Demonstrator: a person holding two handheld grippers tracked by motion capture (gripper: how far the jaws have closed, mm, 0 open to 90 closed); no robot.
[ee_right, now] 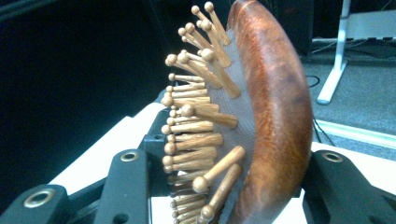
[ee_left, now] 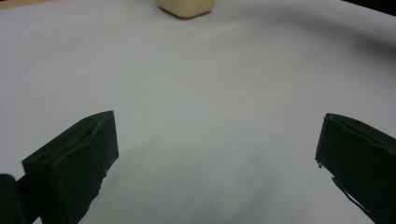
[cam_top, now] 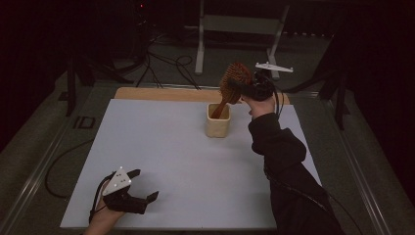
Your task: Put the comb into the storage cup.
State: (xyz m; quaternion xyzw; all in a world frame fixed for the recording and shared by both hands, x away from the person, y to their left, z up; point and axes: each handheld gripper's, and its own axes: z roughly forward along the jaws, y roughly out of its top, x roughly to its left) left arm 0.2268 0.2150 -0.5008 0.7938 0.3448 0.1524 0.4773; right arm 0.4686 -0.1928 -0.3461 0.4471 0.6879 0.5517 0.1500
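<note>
The left gripper (cam_top: 142, 188) rests at the near left of the table (cam_top: 161, 161), its 2 jaws spread wide with bare tabletop between them; the hand lies low and points toward the far side. Farther on, past the middle, stands a cream cup (cam_top: 218, 120). The wooden hairbrush (cam_top: 234, 84) slants above it: its long axis runs from the handle tip, down inside the cup's mouth, up and to the right to the bristled head. The right gripper (cam_top: 244, 88) clamps that head, 1 jaw on the bristle side, 1 on the smooth back. The right arm, in a dark sleeve (cam_top: 276, 147), reaches forward and up along the table's right side. Beyond lie dim floor, cables (cam_top: 161, 63) and a white stand (cam_top: 240, 29).
</note>
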